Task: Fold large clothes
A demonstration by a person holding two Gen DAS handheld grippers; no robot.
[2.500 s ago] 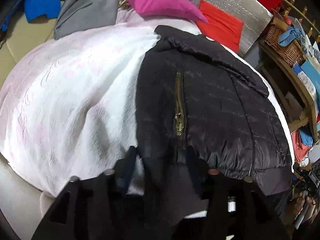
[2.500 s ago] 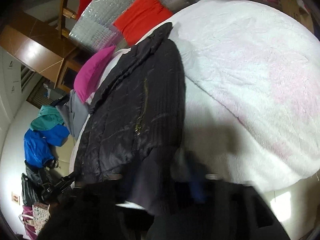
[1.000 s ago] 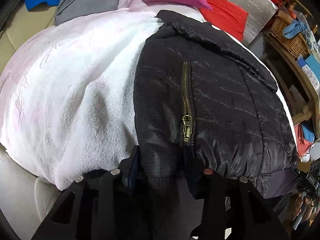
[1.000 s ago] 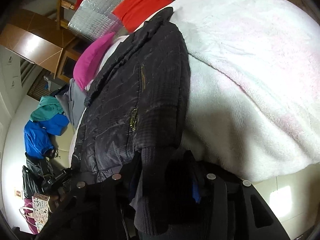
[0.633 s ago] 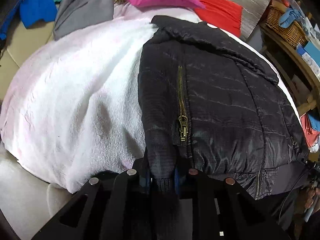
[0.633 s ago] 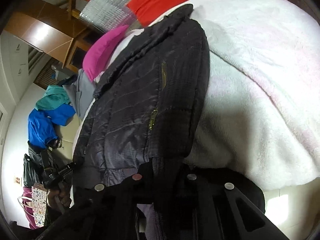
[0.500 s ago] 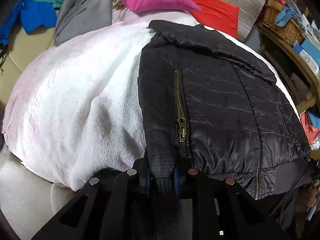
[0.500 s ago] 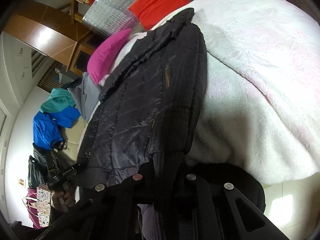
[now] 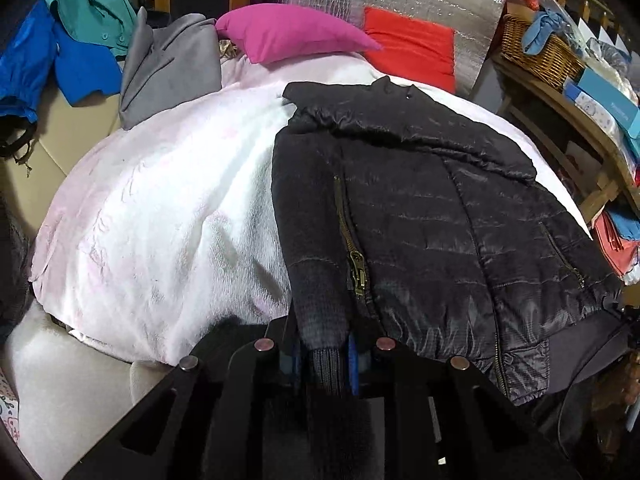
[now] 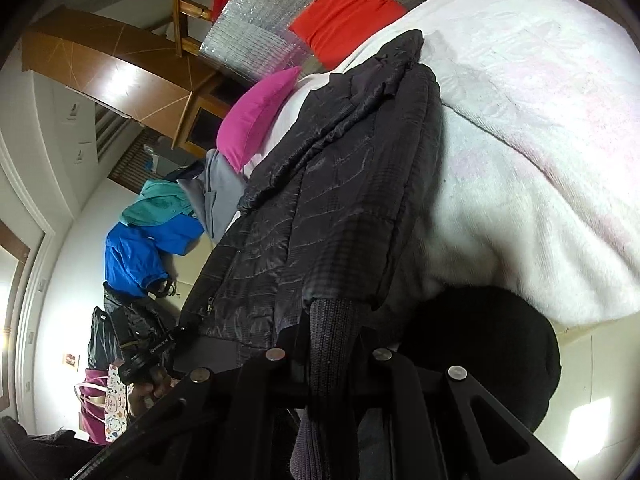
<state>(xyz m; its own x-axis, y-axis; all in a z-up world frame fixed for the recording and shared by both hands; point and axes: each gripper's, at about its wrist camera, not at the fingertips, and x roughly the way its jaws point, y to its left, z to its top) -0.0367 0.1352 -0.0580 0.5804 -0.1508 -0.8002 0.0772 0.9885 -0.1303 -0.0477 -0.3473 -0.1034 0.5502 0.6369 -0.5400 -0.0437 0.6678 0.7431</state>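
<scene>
A black quilted jacket (image 9: pixel 424 216) lies on a white fleece blanket (image 9: pixel 160 216), collar toward the pillows, brass zipper (image 9: pixel 356 268) down its front. My left gripper (image 9: pixel 322 354) is shut on the ribbed knit hem at the jacket's left bottom corner. In the right wrist view the jacket (image 10: pixel 320 208) runs up the frame beside the blanket (image 10: pixel 540 140). My right gripper (image 10: pixel 330 354) is shut on the ribbed knit hem (image 10: pixel 332 328) at the other bottom corner. Both corners are lifted off the bed edge.
A magenta pillow (image 9: pixel 292 32) and a red pillow (image 9: pixel 412 48) lie at the head against a silver panel. Grey, teal and blue clothes (image 9: pixel 80 48) are piled at the left. A wooden shelf with a wicker basket (image 9: pixel 536 48) stands at the right.
Both grippers closed on the jacket's ribbed hem, one on each bottom corner, and have pulled back and up a little. The jacket is drawn straighter on the blanket.
</scene>
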